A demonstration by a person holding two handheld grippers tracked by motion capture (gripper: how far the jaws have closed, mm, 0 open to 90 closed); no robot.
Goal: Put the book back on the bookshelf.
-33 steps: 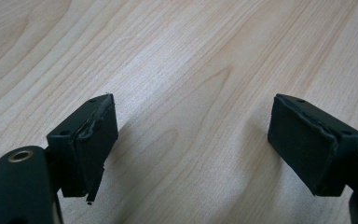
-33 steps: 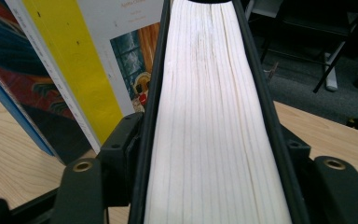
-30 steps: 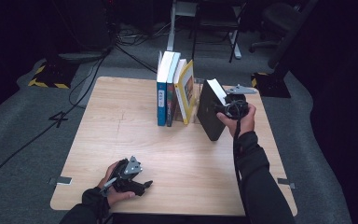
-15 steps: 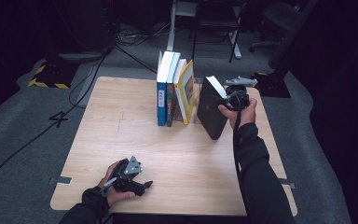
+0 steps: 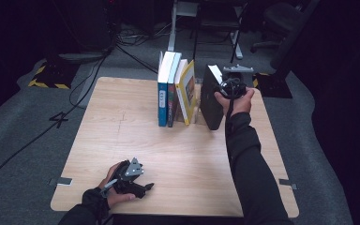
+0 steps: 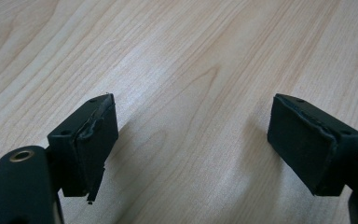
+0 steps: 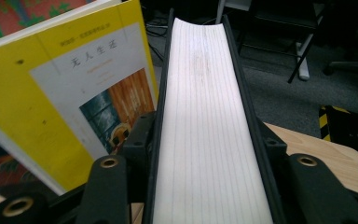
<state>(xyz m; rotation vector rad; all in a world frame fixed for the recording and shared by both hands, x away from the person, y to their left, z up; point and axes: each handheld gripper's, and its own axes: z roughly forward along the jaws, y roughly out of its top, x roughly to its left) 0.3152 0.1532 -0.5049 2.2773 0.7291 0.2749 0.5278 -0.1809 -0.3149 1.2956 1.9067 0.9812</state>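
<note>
A black-covered book (image 5: 211, 98) stands on edge at the right end of a row of upright books, and my right gripper (image 5: 228, 84) is shut on its top; its white page edge (image 7: 205, 126) runs between the jaws in the right gripper view. Just left of it leans a yellow book (image 5: 187, 89) (image 7: 65, 88), then a dark one and a blue-spined book (image 5: 162, 89). My left gripper (image 5: 133, 180) rests low at the table's near left, open, with bare wood between its pads (image 6: 86, 140).
The wooden table (image 5: 122, 126) has free surface in front of the books and on the left. Beyond its far edge are cables, a desk leg and chair bases on grey carpet. Yellow-black tape marks the floor at both far corners.
My right gripper has swung the black book from a lean to nearly upright, closer to the yellow book. The left gripper has stayed put.
</note>
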